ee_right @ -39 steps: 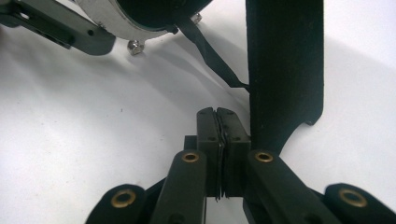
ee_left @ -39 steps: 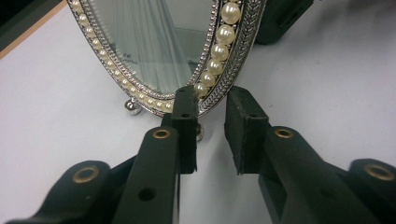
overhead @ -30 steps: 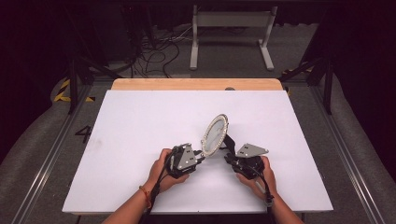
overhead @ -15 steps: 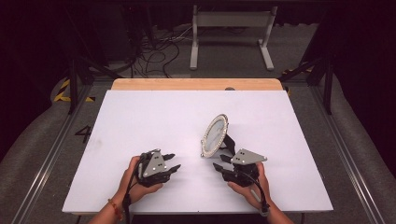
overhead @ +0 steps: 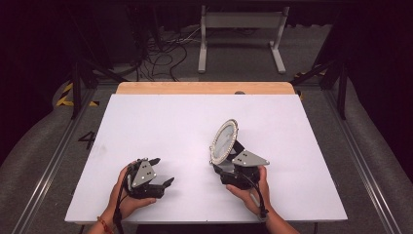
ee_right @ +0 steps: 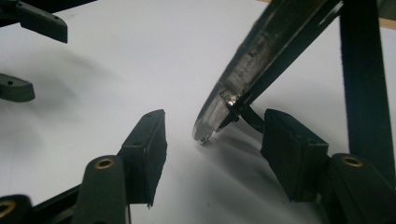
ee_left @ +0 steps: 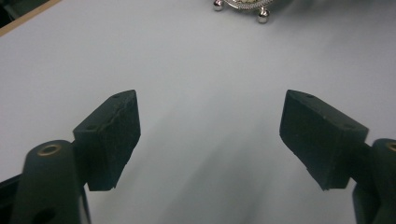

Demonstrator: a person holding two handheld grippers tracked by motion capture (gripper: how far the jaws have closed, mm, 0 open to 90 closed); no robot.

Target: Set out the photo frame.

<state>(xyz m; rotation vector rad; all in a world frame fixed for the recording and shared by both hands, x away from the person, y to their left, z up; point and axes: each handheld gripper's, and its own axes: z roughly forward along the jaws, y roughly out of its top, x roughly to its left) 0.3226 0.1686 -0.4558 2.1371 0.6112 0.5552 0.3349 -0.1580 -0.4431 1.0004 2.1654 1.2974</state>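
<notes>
High view: my left gripper [overhead: 163, 171] near-left on the table [overhead: 160, 122], jaws just opened, empty, my right gripper [overhead: 219, 165] just behind the upright framed mirror [overhead: 224, 141]; left gripper view: mirror far ahead; right gripper view: jaws just opened, flanking mirror's edge [ee_right: 243, 70], pads apart from it.

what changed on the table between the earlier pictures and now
The left gripper slid away leftward from the round silver-rimmed frame on its black easel stand; its jaws have just been opening, nothing between them. The right gripper opened its jaws too, letting go of the stand's foot. The frame stayed upright in place.
</notes>
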